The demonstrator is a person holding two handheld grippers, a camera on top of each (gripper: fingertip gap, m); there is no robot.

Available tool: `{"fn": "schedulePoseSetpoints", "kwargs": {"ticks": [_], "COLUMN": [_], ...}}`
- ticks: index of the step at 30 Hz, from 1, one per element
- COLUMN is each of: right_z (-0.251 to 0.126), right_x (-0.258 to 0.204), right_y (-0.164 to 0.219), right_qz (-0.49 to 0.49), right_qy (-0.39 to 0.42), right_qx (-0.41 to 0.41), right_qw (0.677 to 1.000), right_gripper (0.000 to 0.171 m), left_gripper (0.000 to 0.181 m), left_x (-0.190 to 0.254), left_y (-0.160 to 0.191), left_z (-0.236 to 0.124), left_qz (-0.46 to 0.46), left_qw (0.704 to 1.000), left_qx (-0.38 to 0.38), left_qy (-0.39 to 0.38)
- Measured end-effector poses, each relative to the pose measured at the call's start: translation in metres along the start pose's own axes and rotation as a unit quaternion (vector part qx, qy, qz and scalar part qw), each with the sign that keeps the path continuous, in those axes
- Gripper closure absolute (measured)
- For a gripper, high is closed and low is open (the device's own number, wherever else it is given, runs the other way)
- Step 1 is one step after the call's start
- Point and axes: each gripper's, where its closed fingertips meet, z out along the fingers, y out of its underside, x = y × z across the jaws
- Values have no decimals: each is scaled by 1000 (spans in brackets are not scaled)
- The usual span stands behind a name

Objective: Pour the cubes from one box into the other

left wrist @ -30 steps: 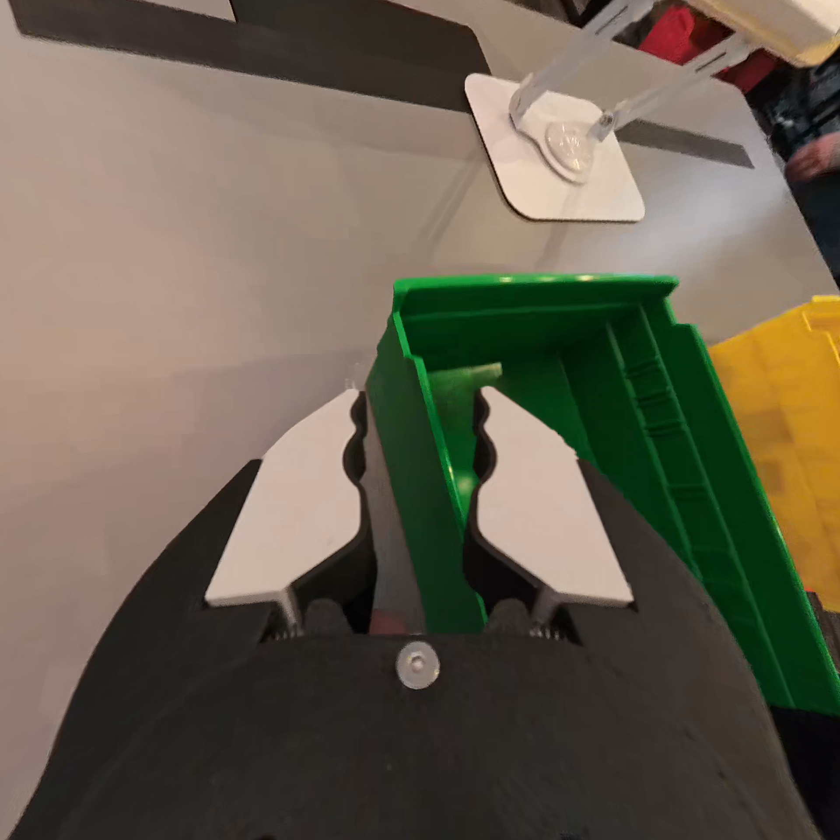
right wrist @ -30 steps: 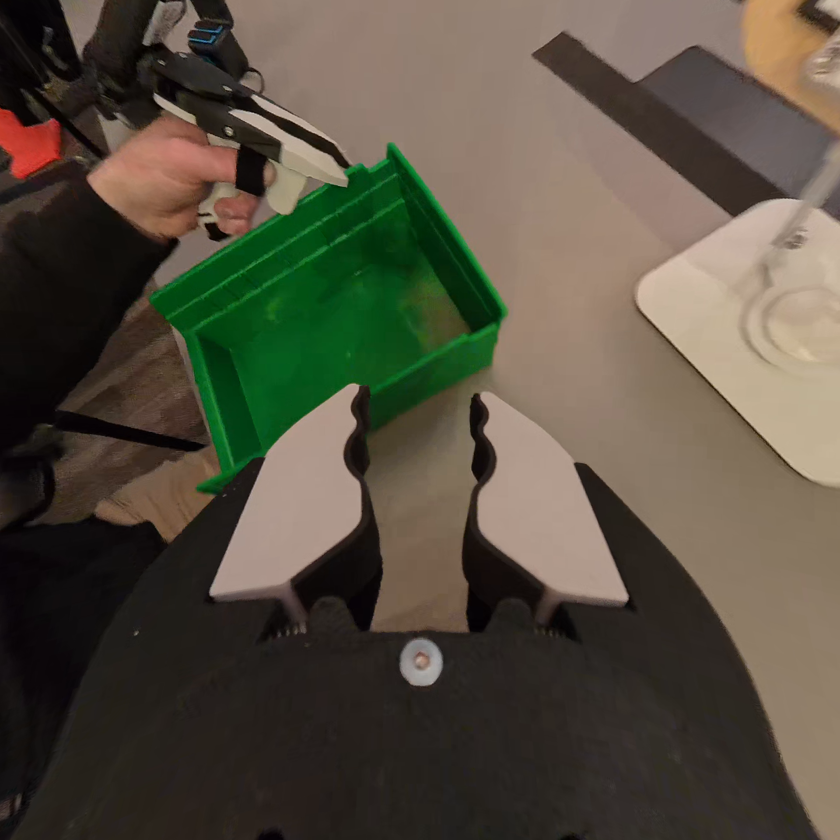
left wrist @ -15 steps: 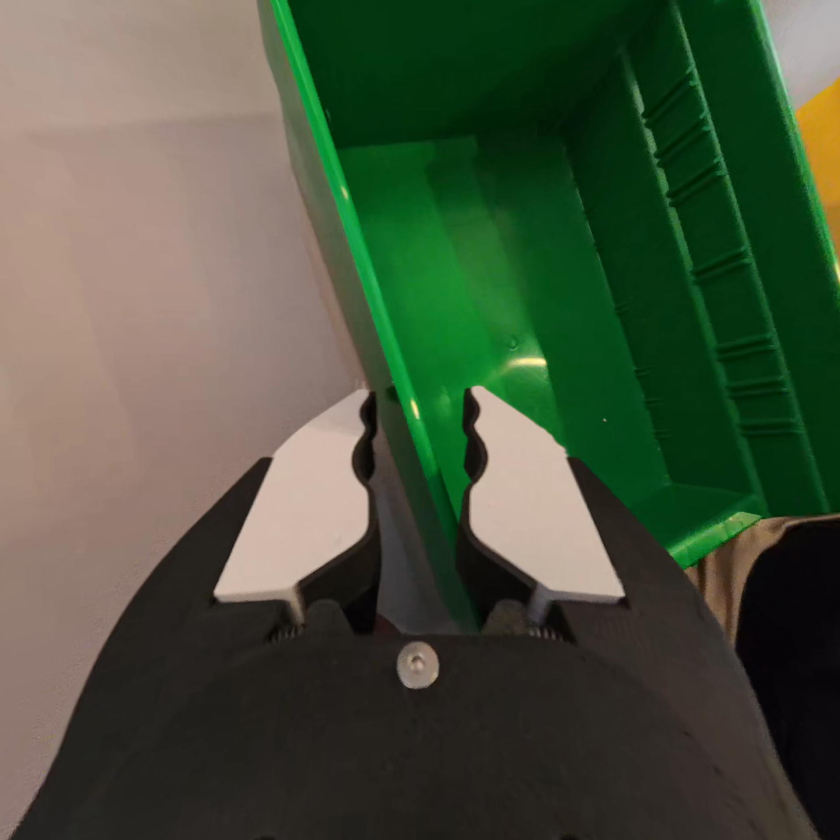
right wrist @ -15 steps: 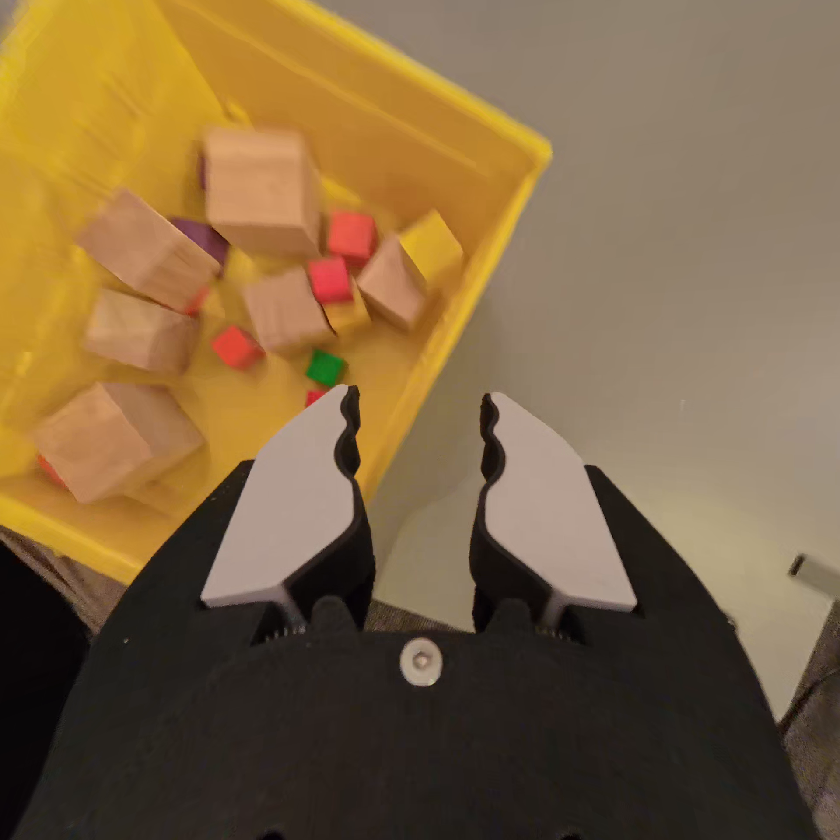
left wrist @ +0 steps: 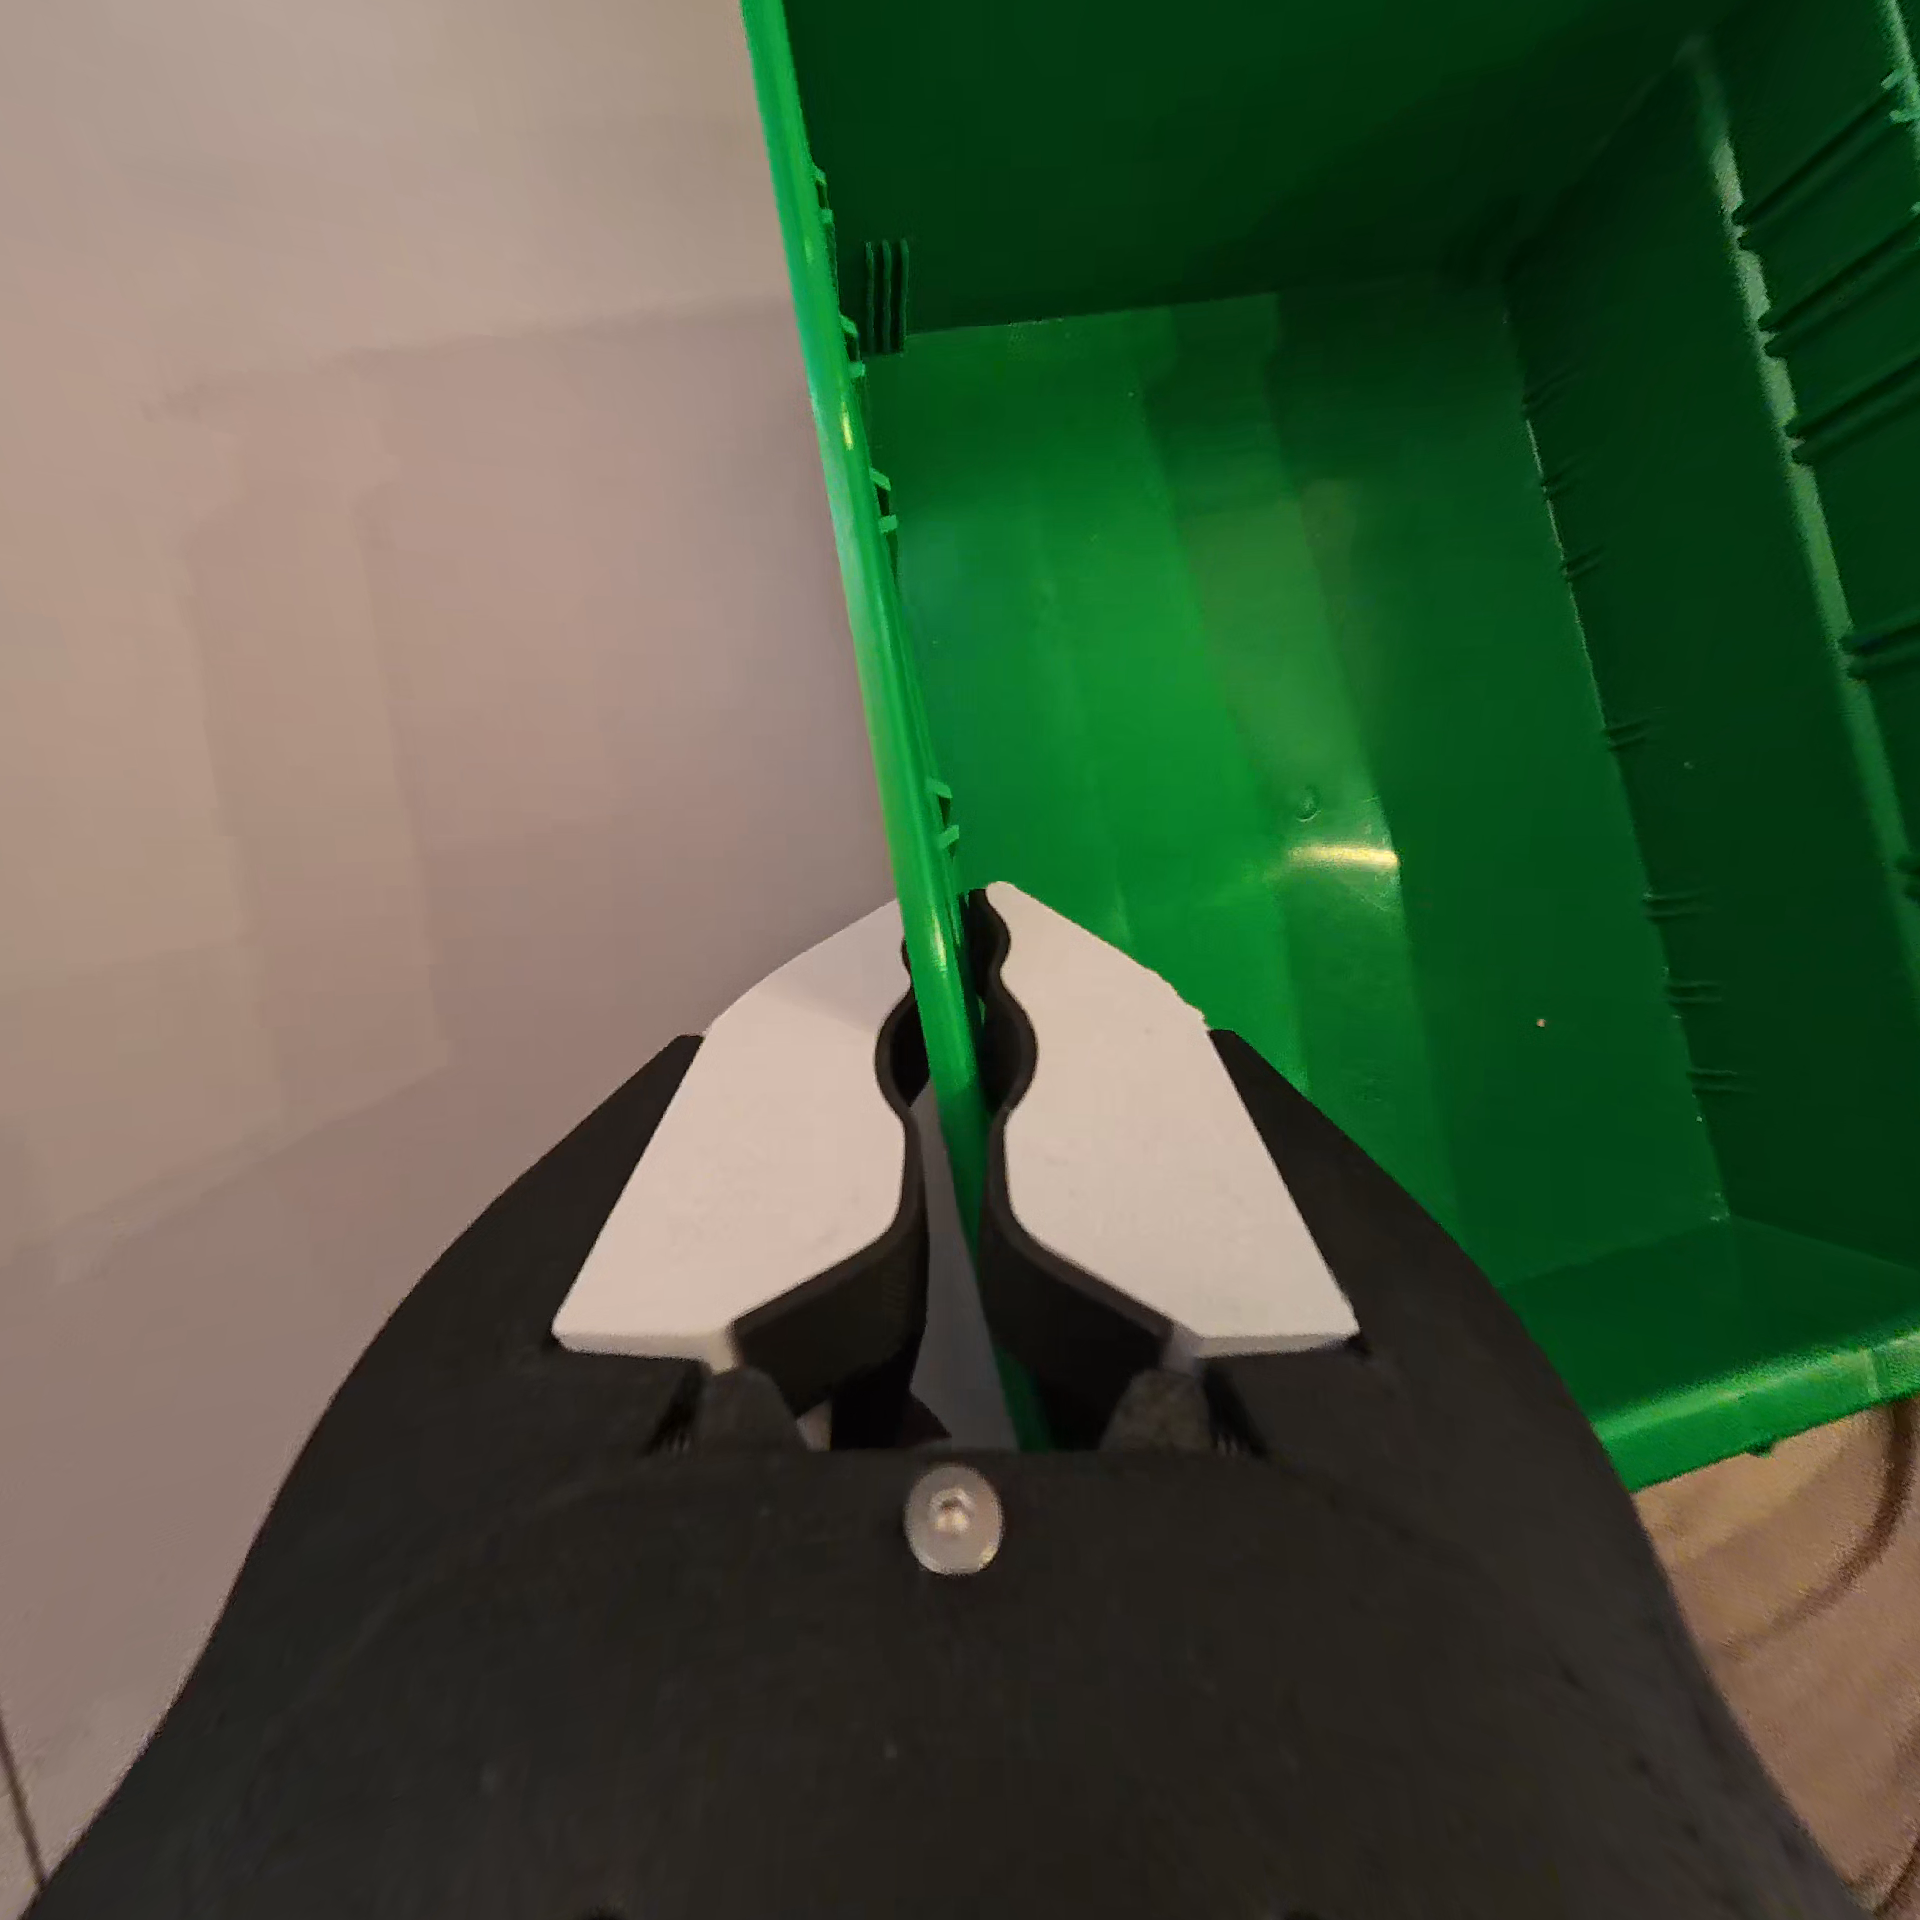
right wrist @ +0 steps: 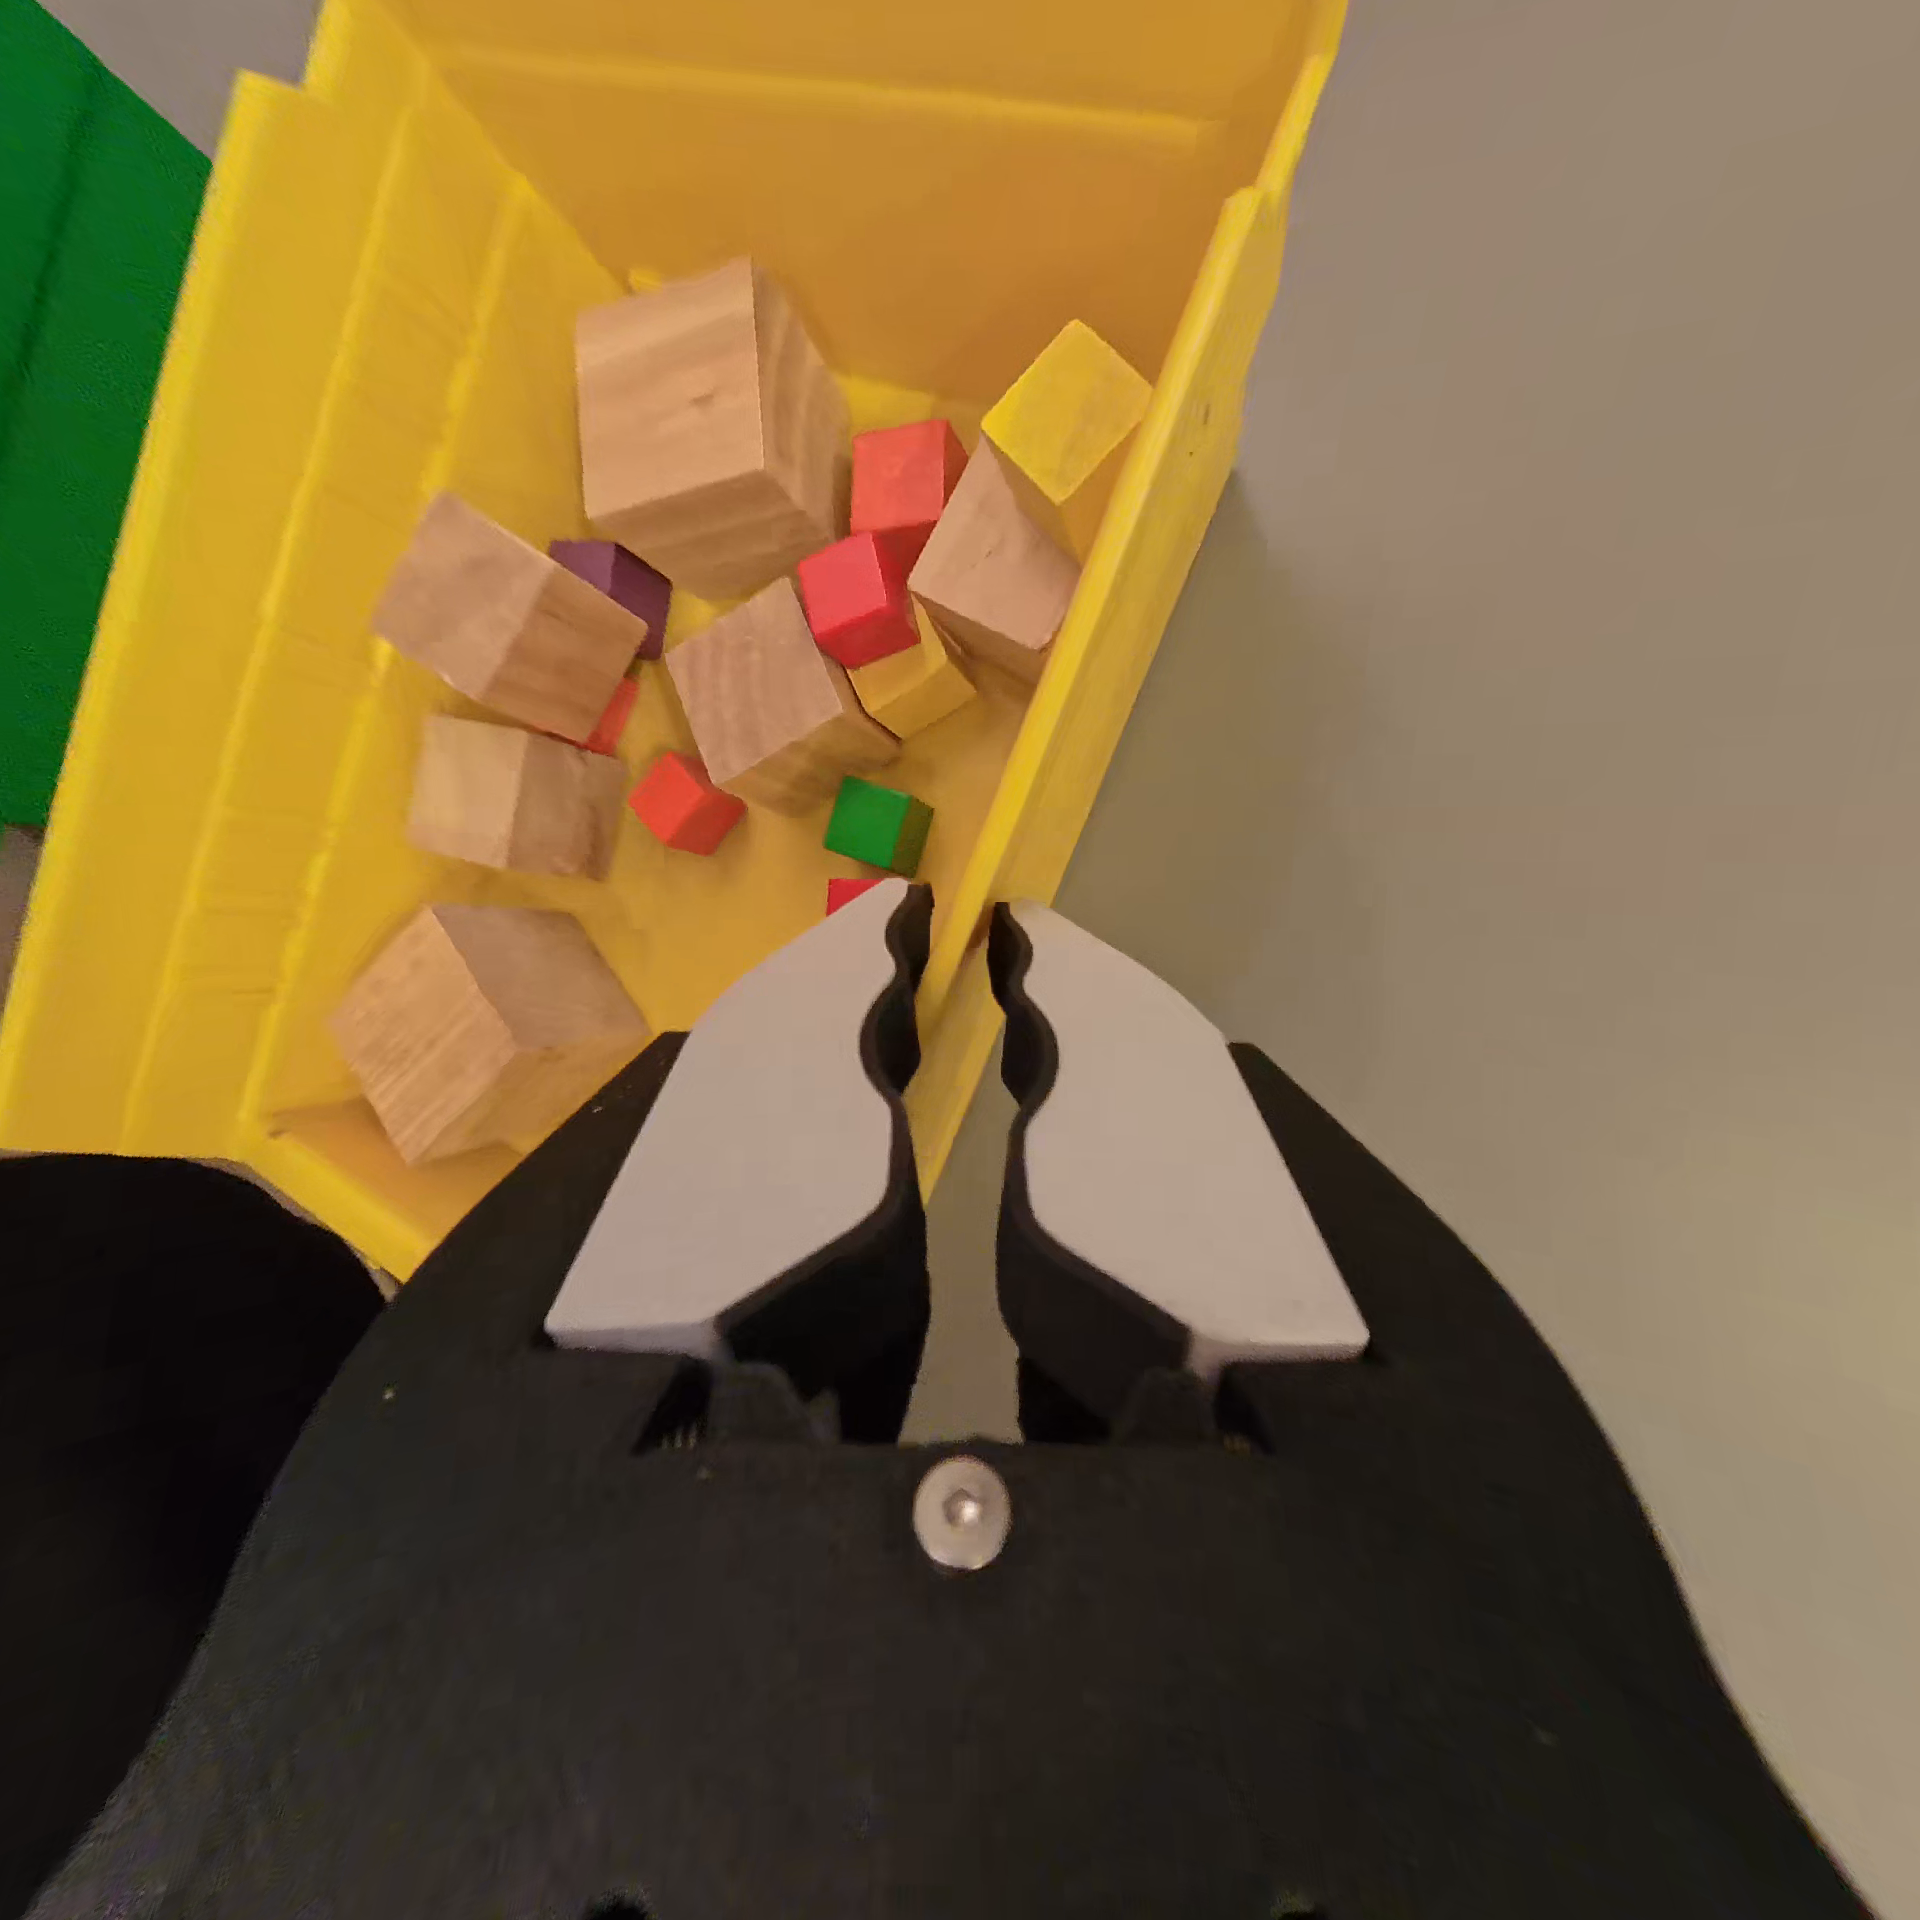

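Observation:
The empty green box (left wrist: 1195, 623) fills the right of the left wrist view. My left gripper (left wrist: 945, 920) is shut on its left wall, one finger inside and one outside. The yellow box (right wrist: 343, 582) holds several cubes: large plain wooden cubes (right wrist: 707, 416) and small red (right wrist: 857, 597), yellow (right wrist: 1065, 410), green (right wrist: 876, 824) and purple (right wrist: 623, 592) ones. My right gripper (right wrist: 954, 914) is shut on the yellow box's right wall near its front corner. The green box (right wrist: 62, 416) shows to the left of the yellow one.
Both boxes rest on a grey table (left wrist: 416, 623) near its front edge. Beige floor (left wrist: 1766, 1662) shows below the green box. A dark sleeve (right wrist: 156, 1351) lies by the yellow box's near left corner. Bare table (right wrist: 1558, 623) lies right of the yellow box.
My left gripper's jaws have closed onto the green box's wall. My right gripper swung from the green box to the yellow box, straddled its right wall and closed on it.

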Motion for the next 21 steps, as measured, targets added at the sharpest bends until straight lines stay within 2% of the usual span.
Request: {"fn": "schedulePoseSetpoints", "kwargs": {"ticks": [6, 13, 14, 18, 21], "right_z": [49, 128, 138, 157, 140], "right_x": [-56, -169, -190, -244, -248], "right_y": [-40, -89, -91, -92, -98], "right_qz": [-21, -75, -79, -75, -90], "right_qy": [-47, -134, -163, -245, -246], "right_qx": [15, 19, 14, 0, 27], "right_qw": [999, 988, 983, 967, 965], "right_gripper": [164, 159, 154, 118, 115], "left_gripper": [178, 178, 178, 178, 177], "left_x": [-14, -18, -17, -3, 18], "left_y": [-20, -57, -62, -78, -88], "left_z": [-36, -109, -119, -149, -159], "left_qz": [-35, -42, -42, -36, -29], "left_qw": [997, 987, 985, 978, 974], "left_qx": [64, 155, 166, 203, 220], "left_qy": [15, 5, 4, 10, 34]}}
